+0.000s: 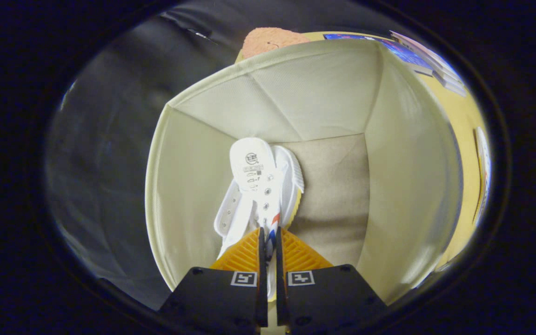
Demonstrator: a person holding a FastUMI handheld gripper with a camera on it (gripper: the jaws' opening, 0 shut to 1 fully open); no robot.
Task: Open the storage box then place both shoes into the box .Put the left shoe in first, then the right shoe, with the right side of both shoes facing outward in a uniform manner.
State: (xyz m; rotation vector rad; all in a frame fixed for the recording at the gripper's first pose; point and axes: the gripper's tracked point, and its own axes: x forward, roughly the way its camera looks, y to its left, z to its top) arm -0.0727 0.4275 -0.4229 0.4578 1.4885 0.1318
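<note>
My gripper [268, 239] is shut on the side wall of a white canvas shoe [258, 186]. The shoe hangs from my fingers inside the open beige fabric storage box [324, 93], toe pointing down toward the box floor. Its tongue with a printed label faces me, and its white rubber sole edge with a yellow rim lies on the right. A red and blue stripe runs along the shoe's side just ahead of my fingertips. The shoe sits toward the left wall of the box, and the box floor to its right is bare.
The box stands on a yellow table [463, 121]. Beyond the box's far rim lies a pinkish-brown spongy object [268, 41]. Books or booklets [417, 53] lie on the table past the box's right corner. Dark cloth [110, 139] hangs left of the box.
</note>
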